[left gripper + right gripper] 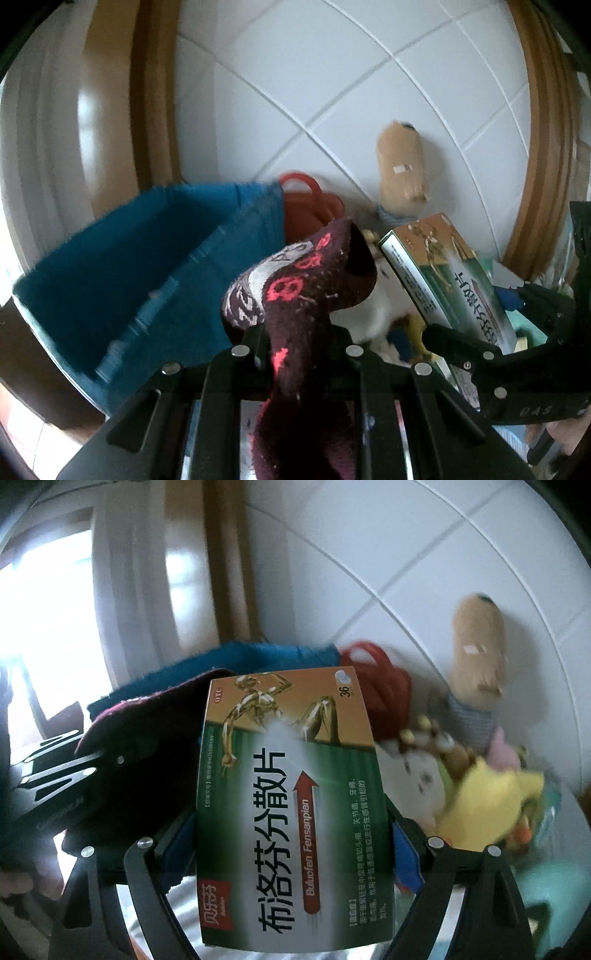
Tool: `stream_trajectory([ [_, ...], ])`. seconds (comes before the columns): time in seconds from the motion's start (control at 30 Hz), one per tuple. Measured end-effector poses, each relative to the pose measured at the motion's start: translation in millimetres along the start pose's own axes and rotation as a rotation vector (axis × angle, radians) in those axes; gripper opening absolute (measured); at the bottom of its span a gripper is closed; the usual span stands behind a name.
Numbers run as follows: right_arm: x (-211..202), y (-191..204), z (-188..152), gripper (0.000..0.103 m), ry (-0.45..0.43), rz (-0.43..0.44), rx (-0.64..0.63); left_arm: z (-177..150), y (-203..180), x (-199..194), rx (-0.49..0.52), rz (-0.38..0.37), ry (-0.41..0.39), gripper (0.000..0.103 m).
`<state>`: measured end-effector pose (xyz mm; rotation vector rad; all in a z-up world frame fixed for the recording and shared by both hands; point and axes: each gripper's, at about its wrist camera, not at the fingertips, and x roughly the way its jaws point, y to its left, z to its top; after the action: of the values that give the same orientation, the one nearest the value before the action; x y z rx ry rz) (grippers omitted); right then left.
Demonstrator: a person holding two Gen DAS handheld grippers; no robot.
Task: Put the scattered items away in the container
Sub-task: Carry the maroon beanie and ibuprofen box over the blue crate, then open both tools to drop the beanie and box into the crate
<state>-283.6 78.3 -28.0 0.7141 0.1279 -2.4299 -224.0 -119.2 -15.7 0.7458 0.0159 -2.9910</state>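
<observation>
With the left gripper (295,343) clamping the limp sock (295,295) and the right gripper (291,834) pinching the medicine box (291,805), either could miss the blue fabric bin (110,266) and drop outside it.

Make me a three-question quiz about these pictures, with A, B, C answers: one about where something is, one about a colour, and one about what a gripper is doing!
1. Where is the red basket?
A. behind the blue bin's far corner
B. inside the blue bin
C. on top of the medicine box

2. What colour are the skull shapes on the dark sock?
A. yellow
B. pinkish red
C. blue

3. What is the right gripper doing?
A. hanging empty and wide open
B. clamping the sock
C. holding the medicine box between its fingers

Answers:
1. A, since the basket pokes out just past the blue bin, on the tiled floor.
2. B, as the left wrist view shows pinkish-red skulls on the sock.
3. C, because the box sits squeezed between both blue-padded fingers, while the left gripper pinches the sock.
</observation>
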Motion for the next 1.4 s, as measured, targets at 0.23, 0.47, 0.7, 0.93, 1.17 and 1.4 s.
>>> stream_trajectory([
  [0.23, 24, 64, 72, 0.088, -0.117, 0.038, -0.060, 53, 89, -29, -0.007, 0.047, -0.109, 0.018],
  [0.47, 77, 144, 137, 0.088, -0.182, 0.098, -0.066, 97, 193, -45, 0.005, 0.152, -0.182, 0.018],
  [0.7, 154, 199, 150, 0.088, -0.092, 0.118, -0.052, 91, 273, -3, -0.028, 0.169, -0.075, 0.017],
  [0.93, 215, 209, 120, 0.088, 0.087, 0.075, -0.016, 47, 290, 69, -0.055, 0.123, 0.079, 0.017],
  [1.17, 219, 210, 107, 0.089, 0.113, 0.014, -0.023, 25, 284, 101, -0.067, 0.082, 0.122, 0.018],
  [1.4, 207, 219, 101, 0.103, 0.076, -0.044, -0.009, 19, 284, 105, -0.094, 0.066, 0.105, 0.070],
])
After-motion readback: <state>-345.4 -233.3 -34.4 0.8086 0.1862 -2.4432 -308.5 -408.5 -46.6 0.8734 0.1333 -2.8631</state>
